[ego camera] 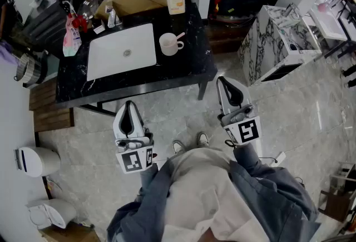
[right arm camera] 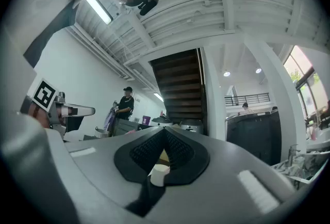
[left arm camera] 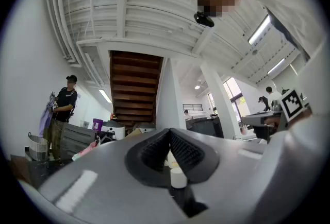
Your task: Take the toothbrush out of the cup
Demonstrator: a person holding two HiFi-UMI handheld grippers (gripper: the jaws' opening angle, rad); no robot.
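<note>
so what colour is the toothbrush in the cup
Pink toothbrush in a white cup; head view shows it best.

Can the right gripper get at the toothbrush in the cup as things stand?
Probably yes. The right gripper hangs short of the counter, and nothing stands between. The toothbrush sticks out of the cup toward that side. Its fingers are shut and must open first.
</note>
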